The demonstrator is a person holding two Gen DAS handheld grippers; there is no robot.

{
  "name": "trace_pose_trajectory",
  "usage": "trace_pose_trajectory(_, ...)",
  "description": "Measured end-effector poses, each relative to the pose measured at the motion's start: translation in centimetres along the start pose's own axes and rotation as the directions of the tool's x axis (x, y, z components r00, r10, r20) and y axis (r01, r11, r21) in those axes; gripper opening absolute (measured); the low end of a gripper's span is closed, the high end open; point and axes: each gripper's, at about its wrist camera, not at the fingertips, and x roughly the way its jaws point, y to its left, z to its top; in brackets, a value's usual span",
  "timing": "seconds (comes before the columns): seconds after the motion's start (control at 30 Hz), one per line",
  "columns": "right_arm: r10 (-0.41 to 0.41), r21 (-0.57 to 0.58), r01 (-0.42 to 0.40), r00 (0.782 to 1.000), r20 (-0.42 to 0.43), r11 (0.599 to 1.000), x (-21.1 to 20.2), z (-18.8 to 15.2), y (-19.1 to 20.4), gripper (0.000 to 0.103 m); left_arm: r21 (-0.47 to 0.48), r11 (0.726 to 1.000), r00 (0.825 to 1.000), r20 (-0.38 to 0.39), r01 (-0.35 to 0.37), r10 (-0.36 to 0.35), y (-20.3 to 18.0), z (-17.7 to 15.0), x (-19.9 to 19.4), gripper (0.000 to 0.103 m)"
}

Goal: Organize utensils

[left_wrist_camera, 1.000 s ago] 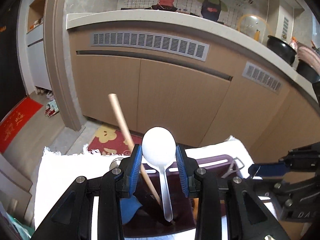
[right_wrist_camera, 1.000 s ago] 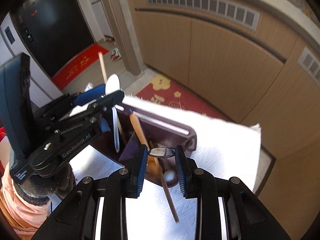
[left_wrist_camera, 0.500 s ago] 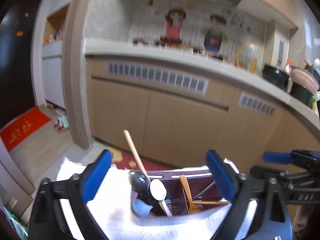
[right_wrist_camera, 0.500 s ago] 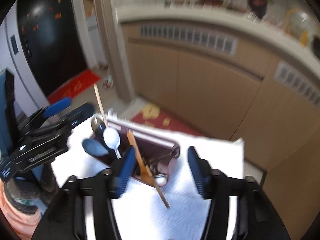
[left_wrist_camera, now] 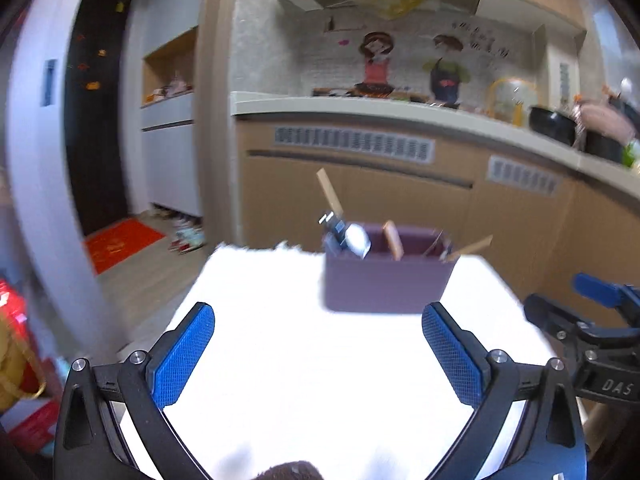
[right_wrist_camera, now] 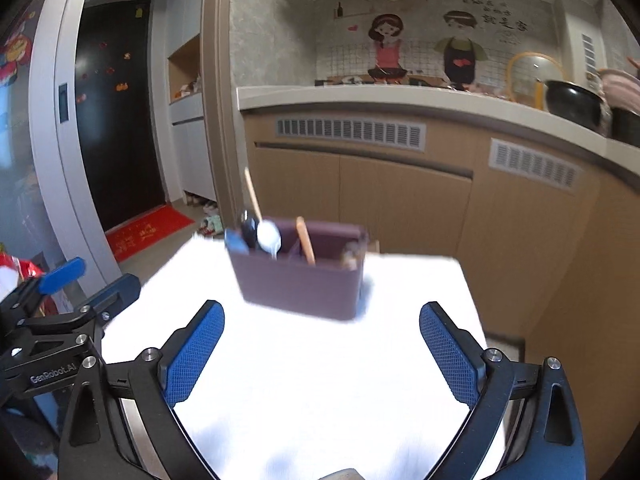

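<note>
Two grippers hang over a white cloth (right_wrist_camera: 320,380) that covers the counter, both aimed at one purple utensil holder (right_wrist_camera: 300,284) standing well ahead of them on the cloth. At far left, the left gripper (left_wrist_camera: 318,354) has its two blue-padded fingers (left_wrist_camera: 182,356) spread wide, nothing between them. To its right, the right gripper (right_wrist_camera: 322,354) shows two blue fingers (right_wrist_camera: 194,354) that are opening, already wide and empty. In the holder, from left to right: one blue utensil (right_wrist_camera: 234,240), one dark spoon (right_wrist_camera: 248,226), one long wooden stick (right_wrist_camera: 253,196), one white spoon (right_wrist_camera: 269,236), one wooden spoon handle (right_wrist_camera: 306,240), then blurred items at the right end that cannot be counted.
</note>
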Motion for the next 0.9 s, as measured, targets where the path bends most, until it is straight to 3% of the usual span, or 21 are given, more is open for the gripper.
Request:
trace_pose_trajectory(0.07, -0.020, 0.019, 0.020, 1.000, -0.003, 1.000, -1.2, -2.1, 0.1, 0.098, 0.027, 0.998, 0.998, 0.019, -0.065, 0.064, -0.4, -1.6, -1.5, 0.103)
trace_pose_trajectory(0.33, -0.084, 0.052, 0.084, 0.996, 0.000, 0.995, -4.8, -6.3, 0.1, 0.099, 0.047, 0.998, 0.999, -0.031, -0.033, 0.034, -1.0, -3.8, -3.9, 0.103)
trace_pose_trajectory(0.9, -0.080, 0.062, 0.080, 0.997, -0.011, 0.995, -4.7, -6.3, -0.9, 0.099, 0.057, 0.998, 0.999, -0.045, -0.017, 0.020, -1.7, -4.1, -4.0, 0.103)
